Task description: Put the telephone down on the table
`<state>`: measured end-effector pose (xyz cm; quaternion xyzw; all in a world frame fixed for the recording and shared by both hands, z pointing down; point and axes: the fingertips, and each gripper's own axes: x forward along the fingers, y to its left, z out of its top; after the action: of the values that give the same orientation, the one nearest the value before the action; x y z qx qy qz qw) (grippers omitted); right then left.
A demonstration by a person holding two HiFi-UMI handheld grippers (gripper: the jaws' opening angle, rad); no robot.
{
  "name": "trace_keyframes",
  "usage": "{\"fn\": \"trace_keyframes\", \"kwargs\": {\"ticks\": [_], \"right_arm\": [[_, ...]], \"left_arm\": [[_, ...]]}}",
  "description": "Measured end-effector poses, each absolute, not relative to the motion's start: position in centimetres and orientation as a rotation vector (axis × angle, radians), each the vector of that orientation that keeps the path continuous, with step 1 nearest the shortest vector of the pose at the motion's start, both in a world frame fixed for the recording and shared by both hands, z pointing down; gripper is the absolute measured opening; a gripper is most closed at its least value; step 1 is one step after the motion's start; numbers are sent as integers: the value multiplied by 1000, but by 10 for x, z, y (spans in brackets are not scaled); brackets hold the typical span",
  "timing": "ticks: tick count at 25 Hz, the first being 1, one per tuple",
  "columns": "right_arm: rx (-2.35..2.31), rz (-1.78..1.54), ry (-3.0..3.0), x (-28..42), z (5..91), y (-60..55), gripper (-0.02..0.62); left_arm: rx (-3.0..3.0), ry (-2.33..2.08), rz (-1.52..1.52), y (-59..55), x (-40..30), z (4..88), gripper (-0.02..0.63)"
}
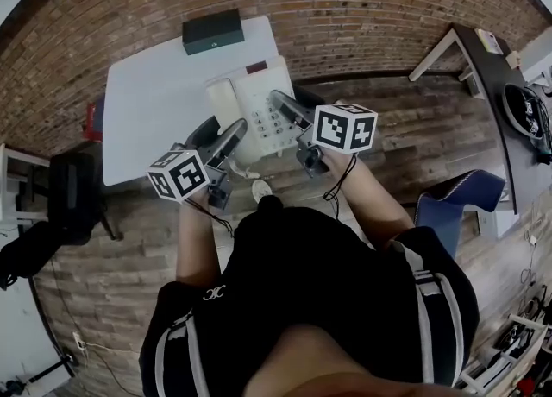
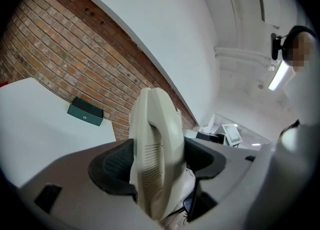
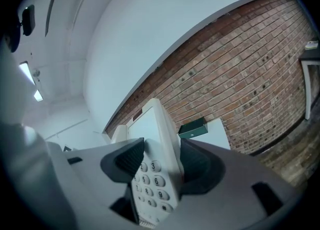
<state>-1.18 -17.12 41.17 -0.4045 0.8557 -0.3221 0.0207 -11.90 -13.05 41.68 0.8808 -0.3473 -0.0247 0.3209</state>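
One cream telephone (image 1: 259,102), one dark green box (image 1: 212,31), one white desk (image 1: 147,110). Two tools, left tool (image 1: 231,135) and right tool (image 1: 286,107). One blue chair (image 1: 466,192) nearby.

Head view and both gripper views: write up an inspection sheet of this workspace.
Surface: white table, set against the brick wall.
Job's things: telephone, held at the table's near edge; whether it touches the table cannot be told.
Clutter: dark green box at the table's far edge.
Grippers: left gripper shut on the telephone's handset side; right gripper shut on its keypad side.
Cables: dark cable hanging below the right gripper.
Surroundings: wooden floor, blue chair to the right.
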Motion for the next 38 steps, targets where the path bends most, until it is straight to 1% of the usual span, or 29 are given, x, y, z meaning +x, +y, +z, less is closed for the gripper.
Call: {"fn": "trace_keyframes", "kwargs": {"ticks": [9, 18, 27, 38], "right_arm": [[-1258, -1048, 2628, -22, 421, -276, 209], [-1294, -1173, 2591, -8, 456, -356, 209], [-1328, -1347, 2648, 7, 534, -429, 209], [-1335, -1653, 2525, 12, 635, -478, 207]], "left_arm": [[2294, -897, -20, -237, -130, 424, 319], [2218, -863, 26, -319, -117, 455, 318], [2035, -861, 55, -385, -100, 534, 313], [1867, -856, 106, -440, -97, 620, 311]]}}
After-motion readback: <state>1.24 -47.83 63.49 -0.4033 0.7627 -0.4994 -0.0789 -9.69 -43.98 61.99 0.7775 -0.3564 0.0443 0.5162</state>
